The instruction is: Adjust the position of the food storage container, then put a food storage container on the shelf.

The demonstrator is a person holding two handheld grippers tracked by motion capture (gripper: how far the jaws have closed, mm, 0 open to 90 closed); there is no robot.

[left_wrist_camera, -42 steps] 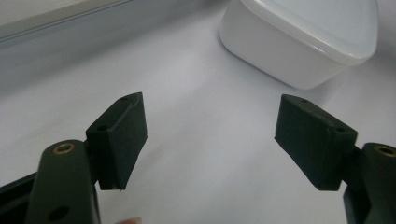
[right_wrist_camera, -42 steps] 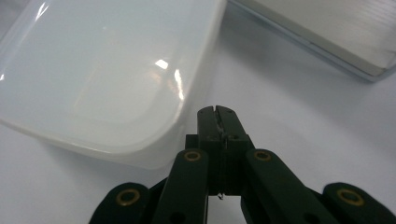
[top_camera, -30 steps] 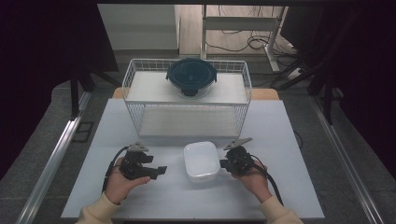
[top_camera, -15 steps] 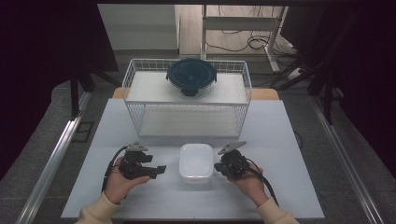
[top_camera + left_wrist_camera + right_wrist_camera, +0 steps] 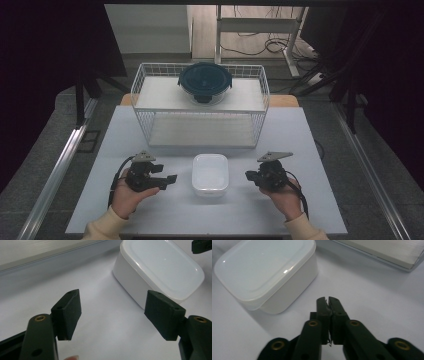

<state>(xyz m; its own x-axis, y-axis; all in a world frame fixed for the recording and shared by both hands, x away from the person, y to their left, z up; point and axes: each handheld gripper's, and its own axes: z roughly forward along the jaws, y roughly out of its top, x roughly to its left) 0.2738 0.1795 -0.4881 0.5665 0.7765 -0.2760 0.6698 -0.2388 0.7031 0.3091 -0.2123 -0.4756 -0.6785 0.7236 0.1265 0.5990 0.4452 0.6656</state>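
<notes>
Fingers of the right gripper (image 5: 327, 300), nearly together and just parting, are drawing away from the white lidded container (image 5: 210, 173), while the left gripper (image 5: 112, 312) is waiting wide, empty.

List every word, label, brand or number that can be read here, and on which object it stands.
None: no readable text stands on the white lidded container, the dark round lid, the wire rack or either claw.

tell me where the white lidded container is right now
In the high view the white lidded container sits on the table's near middle, between both tools, in front of the wire rack.
</notes>
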